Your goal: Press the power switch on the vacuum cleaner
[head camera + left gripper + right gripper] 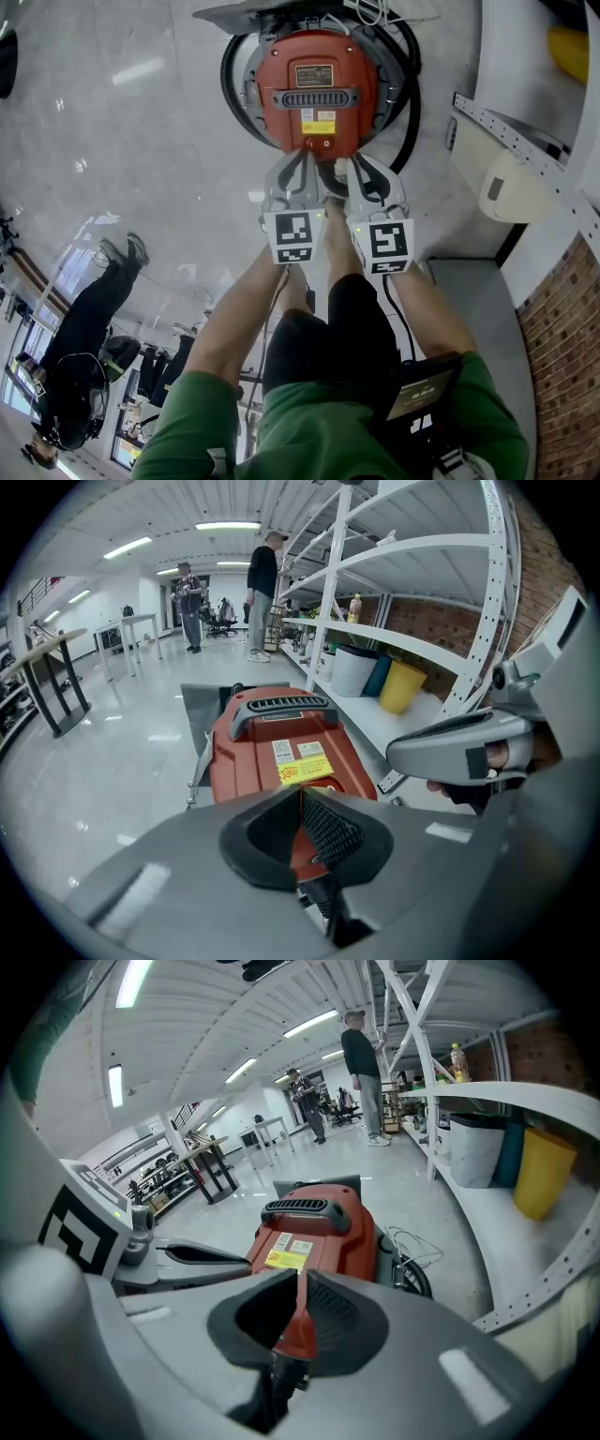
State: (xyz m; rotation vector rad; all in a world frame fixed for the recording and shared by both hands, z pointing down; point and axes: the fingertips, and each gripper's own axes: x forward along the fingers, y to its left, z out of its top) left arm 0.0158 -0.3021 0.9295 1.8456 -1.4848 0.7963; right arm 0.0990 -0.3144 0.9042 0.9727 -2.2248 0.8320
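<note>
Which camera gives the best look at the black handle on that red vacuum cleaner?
The left gripper view: the handle shows large, its arch clear above the red vacuum cleaner. The head view sees the handle flat from above; the right gripper view shows it smaller.

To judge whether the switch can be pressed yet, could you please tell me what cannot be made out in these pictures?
Power switch: not identifiable. In the gripper views the shut left tongs and right tongs cover the vacuum cleaner's near end; in the head view it is too small.
Yellow label: print too small in every view.
Black hose: partly hidden beneath the cleaner's body, head view.
</note>
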